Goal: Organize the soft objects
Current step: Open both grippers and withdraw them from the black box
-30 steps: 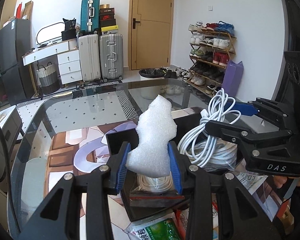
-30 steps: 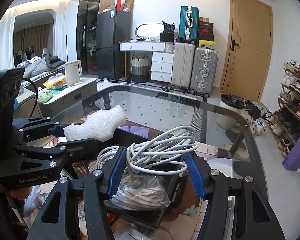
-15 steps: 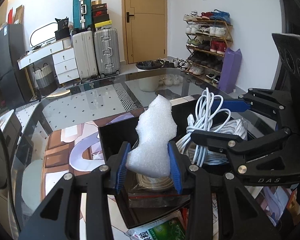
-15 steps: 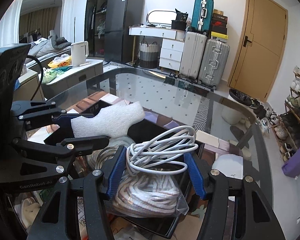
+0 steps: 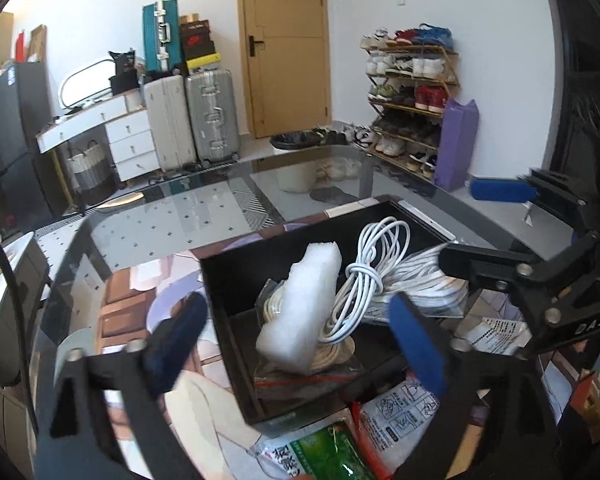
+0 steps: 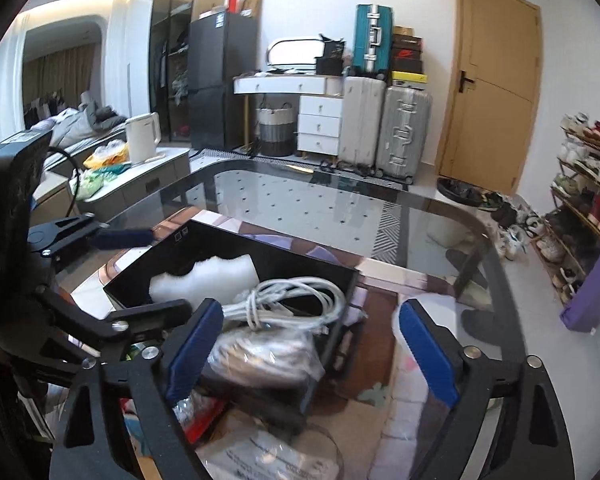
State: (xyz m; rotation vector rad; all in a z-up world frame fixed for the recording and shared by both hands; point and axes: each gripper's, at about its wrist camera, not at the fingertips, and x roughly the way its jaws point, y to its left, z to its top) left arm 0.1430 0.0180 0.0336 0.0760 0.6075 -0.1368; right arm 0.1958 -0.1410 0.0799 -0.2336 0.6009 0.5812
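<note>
A black open box [image 5: 236,280] stands on the glass table; it also shows in the right wrist view [image 6: 284,268]. Inside it a white foam piece [image 5: 300,312] leans on a bagged rope coil [image 5: 332,350]. A white cable bundle [image 5: 364,280] lies beside the foam, over a second bagged rope coil [image 5: 424,284]. In the right wrist view the foam [image 6: 208,278] and cable [image 6: 296,296] lie in the box. My left gripper [image 5: 296,344] is open and empty just in front of the box. My right gripper [image 6: 312,348] is open and empty above the box's right side.
Printed plastic packets [image 5: 332,452] lie in front of the box. The glass table [image 6: 300,200] stretches beyond it. Suitcases [image 5: 192,116], a white drawer unit [image 6: 320,120], a shoe rack [image 5: 412,92] and a wooden door [image 5: 288,40] stand around the room.
Both grippers opened. The foam dropped out of the left gripper and the cable bundle out of the right; both now rest in the black box. Both grippers drew back slightly.
</note>
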